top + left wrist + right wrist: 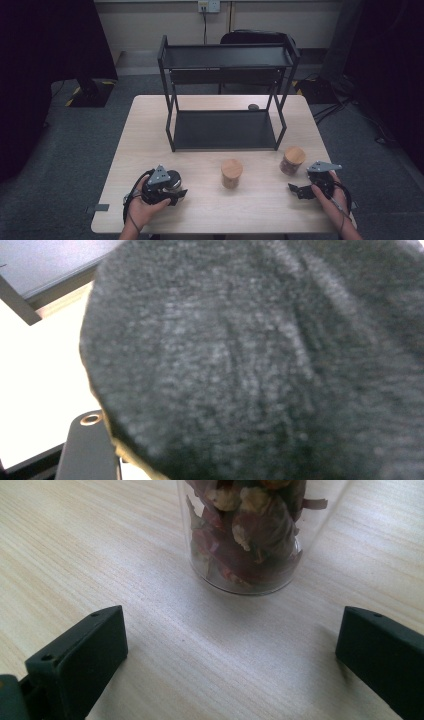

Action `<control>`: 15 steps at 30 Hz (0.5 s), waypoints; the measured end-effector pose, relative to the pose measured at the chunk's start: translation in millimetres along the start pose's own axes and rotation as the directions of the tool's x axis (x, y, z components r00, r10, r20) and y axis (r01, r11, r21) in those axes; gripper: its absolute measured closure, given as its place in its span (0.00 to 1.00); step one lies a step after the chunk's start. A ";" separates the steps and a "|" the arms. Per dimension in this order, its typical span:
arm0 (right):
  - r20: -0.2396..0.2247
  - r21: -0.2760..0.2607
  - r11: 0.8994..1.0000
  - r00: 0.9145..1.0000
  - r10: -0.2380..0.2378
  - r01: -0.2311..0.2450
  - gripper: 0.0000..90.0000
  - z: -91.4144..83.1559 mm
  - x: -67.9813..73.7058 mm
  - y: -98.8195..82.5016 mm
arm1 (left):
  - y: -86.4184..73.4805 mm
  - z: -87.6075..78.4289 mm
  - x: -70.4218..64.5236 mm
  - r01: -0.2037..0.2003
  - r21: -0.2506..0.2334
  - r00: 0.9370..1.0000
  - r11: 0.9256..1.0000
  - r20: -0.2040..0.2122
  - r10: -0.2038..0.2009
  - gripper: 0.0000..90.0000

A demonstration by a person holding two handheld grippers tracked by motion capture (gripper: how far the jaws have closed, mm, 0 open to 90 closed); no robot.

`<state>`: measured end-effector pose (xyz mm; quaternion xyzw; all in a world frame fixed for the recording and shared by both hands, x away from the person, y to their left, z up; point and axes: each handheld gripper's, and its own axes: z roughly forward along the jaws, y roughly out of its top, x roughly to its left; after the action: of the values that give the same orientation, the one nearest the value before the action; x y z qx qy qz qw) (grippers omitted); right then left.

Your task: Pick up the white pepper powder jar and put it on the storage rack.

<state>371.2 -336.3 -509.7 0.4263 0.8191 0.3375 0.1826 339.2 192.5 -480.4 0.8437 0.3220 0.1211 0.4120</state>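
The left tongs [176, 192] are clamping a dark-lidded jar [172, 181] near the front left of the tabletop [210, 210]; in the left gripper view its blurred dark content [260, 365] is pressing close. The right tongs [298, 190] are standing apart, resting just before a wood-lidded jar [292, 160] of reddish dried pieces [245, 530], not touching it.

A black two-tier shelf rack [225, 95] stands at the far side of the wooden surface [150, 130], and a small dark object [253, 106] lies beside its right rear leg.
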 end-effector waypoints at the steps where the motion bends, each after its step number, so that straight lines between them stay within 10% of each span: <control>1: 0.000 0.000 1.000 1.000 0.000 0.000 0.00 0.0 0.0 0.0 | 1.0 0.2 0.2 0.002 0.000 1.000 1.000 0.003 -0.002 0.34; 15: 0.000 0.000 1.000 1.000 0.000 0.000 0.00 0.0 0.0 0.0 | 15.0 0.5 5.4 0.002 -0.002 1.000 1.000 0.005 -0.002 0.34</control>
<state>371.2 -336.3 -509.7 0.4263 0.8191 0.3375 0.1826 350.2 188.9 -469.5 0.8434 0.3217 0.1186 0.4137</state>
